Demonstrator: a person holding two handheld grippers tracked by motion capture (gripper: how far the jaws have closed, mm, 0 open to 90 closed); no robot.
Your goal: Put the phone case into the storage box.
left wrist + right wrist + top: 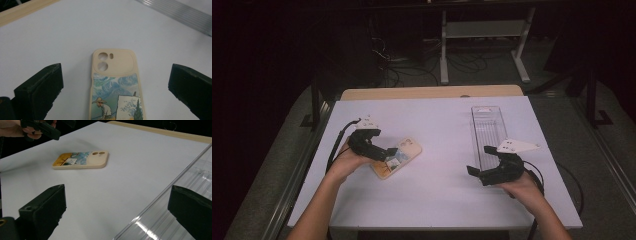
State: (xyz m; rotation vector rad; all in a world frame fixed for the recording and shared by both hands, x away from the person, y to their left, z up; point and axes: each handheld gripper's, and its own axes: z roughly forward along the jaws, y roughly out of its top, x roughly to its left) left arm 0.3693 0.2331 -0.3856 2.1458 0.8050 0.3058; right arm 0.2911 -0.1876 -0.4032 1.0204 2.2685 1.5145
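Note:
A cream phone case [398,157] with a painted picture on its back lies flat on the white table [437,200], left of centre. My left gripper [384,152] hovers at the case's near end, open. In the left gripper view its two black jaws stand wide on either side of the phone case [114,82] without touching it. My right gripper [481,160] is open at the near end of a long clear plastic tray [488,131]. In the right gripper view one jaw is over the bare table and the other over the clear tray [175,202]. The phone case [81,160] lies farther off.
A wooden strip [432,92] runs along the table's far edge. Beyond it stand a white desk frame [484,40] and tangled cables [412,65] on a dark floor. A metal rail [180,12] crosses the top right of the left gripper view.

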